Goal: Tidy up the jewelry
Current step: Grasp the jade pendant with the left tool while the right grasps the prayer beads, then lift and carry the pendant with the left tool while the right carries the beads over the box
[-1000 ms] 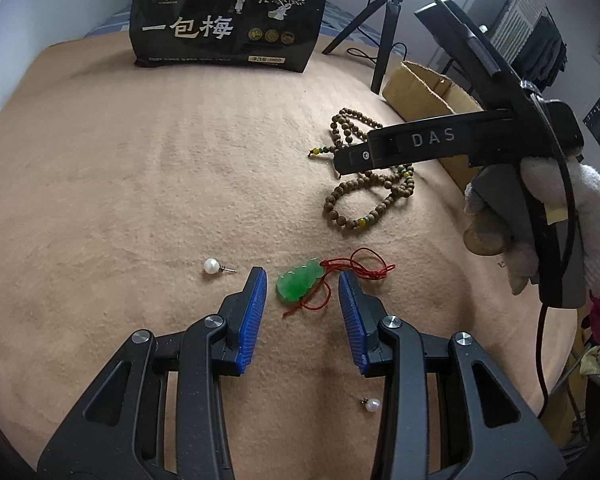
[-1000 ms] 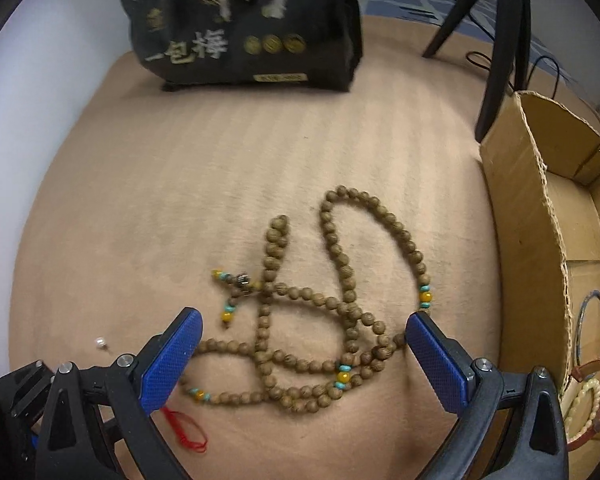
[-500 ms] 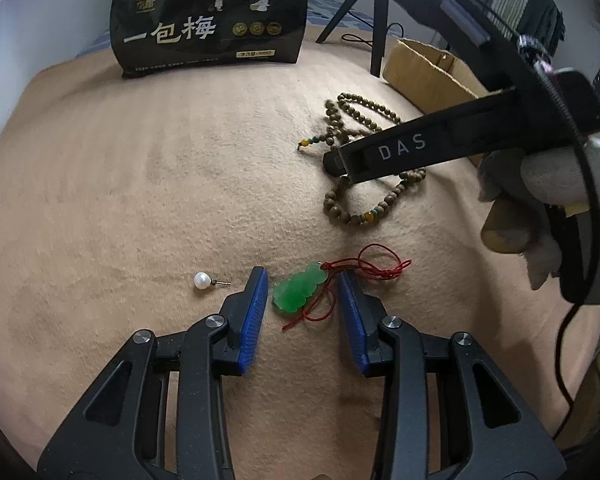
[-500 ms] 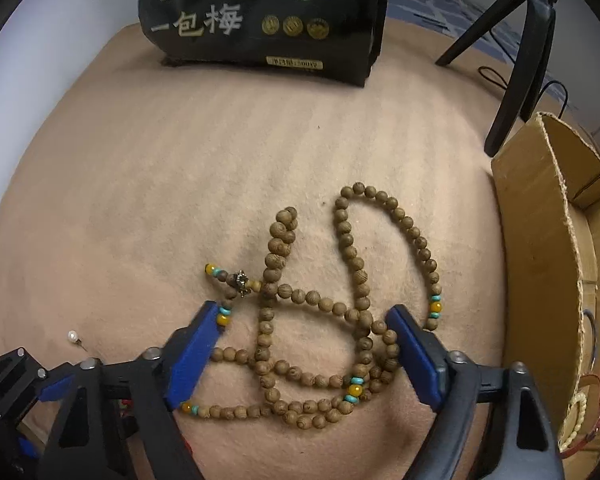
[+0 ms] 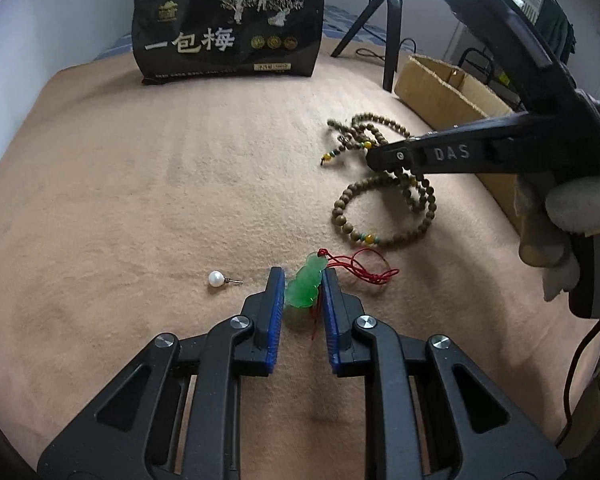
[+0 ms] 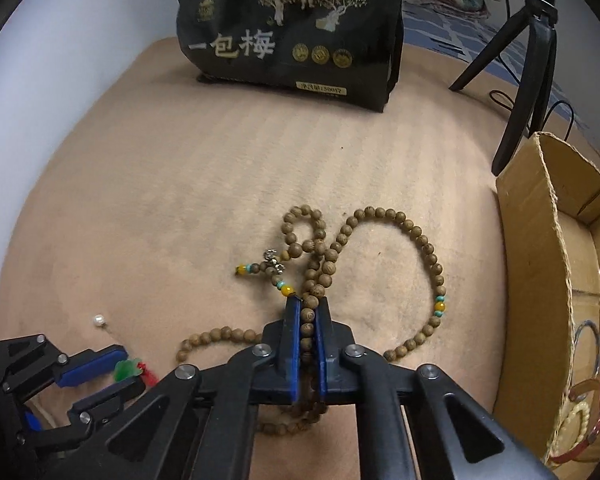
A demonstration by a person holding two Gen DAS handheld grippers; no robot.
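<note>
Beads [image 6: 428, 246], brown wood (yellow, turquoise accents)

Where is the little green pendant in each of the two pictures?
Left wrist view: the green pendant sits low in the middle, pinched between the left gripper's blue pads, its red cord trailing right.
Right wrist view: the pendant is a small green spot at the bottom left, in that same gripper.
Shared landmark: the black snack bag standing at the far edge.
</note>
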